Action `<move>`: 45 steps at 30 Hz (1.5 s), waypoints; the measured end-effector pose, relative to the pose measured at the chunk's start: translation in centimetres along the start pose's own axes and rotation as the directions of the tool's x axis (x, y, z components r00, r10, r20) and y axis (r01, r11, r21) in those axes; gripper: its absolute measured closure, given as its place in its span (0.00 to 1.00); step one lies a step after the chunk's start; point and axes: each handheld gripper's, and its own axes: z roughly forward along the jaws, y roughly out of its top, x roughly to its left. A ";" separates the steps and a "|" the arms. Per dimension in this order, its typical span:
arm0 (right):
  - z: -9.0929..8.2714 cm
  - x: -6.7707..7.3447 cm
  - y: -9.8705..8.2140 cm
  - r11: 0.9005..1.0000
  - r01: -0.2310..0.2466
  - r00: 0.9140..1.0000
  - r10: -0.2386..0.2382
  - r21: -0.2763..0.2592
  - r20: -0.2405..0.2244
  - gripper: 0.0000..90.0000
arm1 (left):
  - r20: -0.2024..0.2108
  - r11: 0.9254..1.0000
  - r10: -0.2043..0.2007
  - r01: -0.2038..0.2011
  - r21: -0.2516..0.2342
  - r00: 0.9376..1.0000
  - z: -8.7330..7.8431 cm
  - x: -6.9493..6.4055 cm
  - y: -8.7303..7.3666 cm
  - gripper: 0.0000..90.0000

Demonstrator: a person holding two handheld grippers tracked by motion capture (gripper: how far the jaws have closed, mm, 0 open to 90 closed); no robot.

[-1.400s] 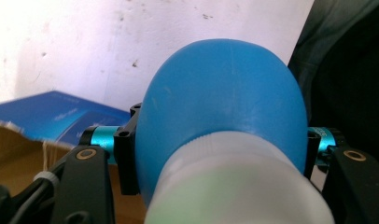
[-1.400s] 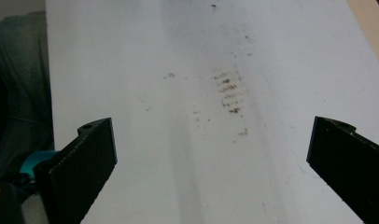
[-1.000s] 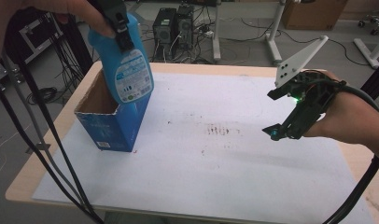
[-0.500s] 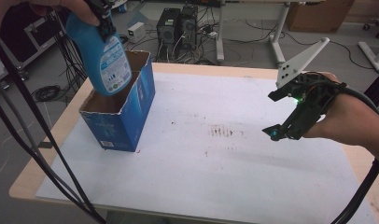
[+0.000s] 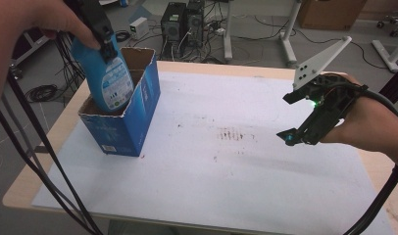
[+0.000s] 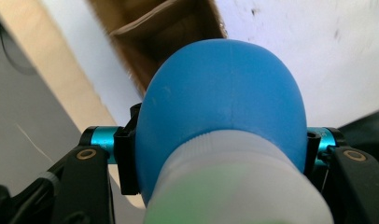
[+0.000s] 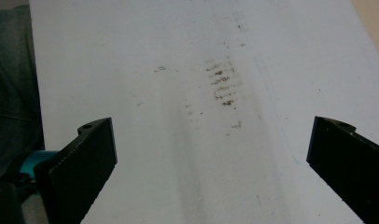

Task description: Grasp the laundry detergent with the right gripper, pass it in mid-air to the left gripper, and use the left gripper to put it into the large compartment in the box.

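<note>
Left hand-held gripper (image 5: pixel 100 36) at the far left of the high view, clamped on the upper part of a blue bottle (image 5: pixel 106 78). Jaws pressed against the bottle's two sides in the left gripper view, just below its white cap (image 6: pixel 234 186), with the rounded blue body (image 6: pixel 225 93) bulging out ahead of them. Bottle tilted, label toward the camera, lower end down inside the open top of a blue cardboard box (image 5: pixel 126 125); upper half above the rim. Brown inner wall of the box (image 6: pixel 169 32) seen past the bottle in the left gripper view. Cannot tell whether the bottle's base touches the box floor.

Box upright on the white sheet (image 5: pixel 226 166) covering the counter (image 5: pixel 50 161), near the left edge, one flap raised at the back.

Right hand-held gripper (image 5: pixel 305 127) held above the right side of the counter, well apart from box and bottle, pointing down and toward the middle. Jaws spread wide, nothing between them: bare white sheet and a patch of dark smudges (image 7: pixel 222 86) between the two black jaws in the right gripper view. Same smudges (image 5: pixel 231 134) near the middle of the sheet in the high view. Grey three-cornered plate (image 5: pixel 319 61) sticking up from the top of that gripper, a small green light below it.

Black cables (image 5: pixel 35 161) hanging down across the left side of the high view.
</note>
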 end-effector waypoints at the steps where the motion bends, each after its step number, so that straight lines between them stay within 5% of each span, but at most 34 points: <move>1: 0.0 0.0 0.0 1.000 0.000 1.000 0.000 0.001 0.000 0.01 | 0.000 0.999 0.032 -0.032 0.010 0.999 0.9 -0.1 0.1 0.42; 6: 0.2 0.0 0.0 1.000 -0.005 1.000 0.005 0.010 0.002 0.01 | 0.015 0.995 0.090 -0.091 0.036 0.996 3.9 0.1 0.4 0.42; 10: 0.2 -0.1 0.0 1.000 -0.006 1.000 0.006 0.014 0.001 0.01 | 0.030 0.986 0.158 -0.160 0.051 0.987 6.1 0.4 0.4 0.42; 16: 0.3 -0.3 -0.1 1.000 -0.016 1.000 0.016 0.016 0.001 0.01 | 0.020 0.957 0.283 -0.283 0.062 0.959 8.7 0.9 0.4 0.42; 20: 0.5 -0.5 -0.1 1.000 -0.018 1.000 0.018 0.021 0.001 0.01 | 0.029 0.947 0.314 -0.316 0.062 0.949 10.1 1.3 0.4 0.42; 22: 0.6 -0.6 -0.1 0.999 -0.021 1.000 0.021 0.025 0.000 0.01 | 0.037 0.934 0.351 -0.352 0.058 0.936 10.6 1.4 0.4 0.42; 25: 0.8 -0.7 -0.1 0.999 -0.021 1.000 0.021 0.029 -0.002 0.01 | 0.045 0.922 0.380 -0.382 0.065 0.924 11.2 1.3 0.3 0.42; 31: 1.2 -0.7 -0.2 0.999 -0.030 1.000 0.030 0.032 -0.006 0.01 | 0.065 0.909 0.405 -0.409 0.082 0.912 12.5 1.3 0.2 0.42; 45: 1.0 -0.7 -0.7 0.999 -0.040 0.999 0.040 0.029 0.000 0.01 | 0.090 0.914 0.394 -0.401 0.065 0.915 12.4 1.0 0.6 0.34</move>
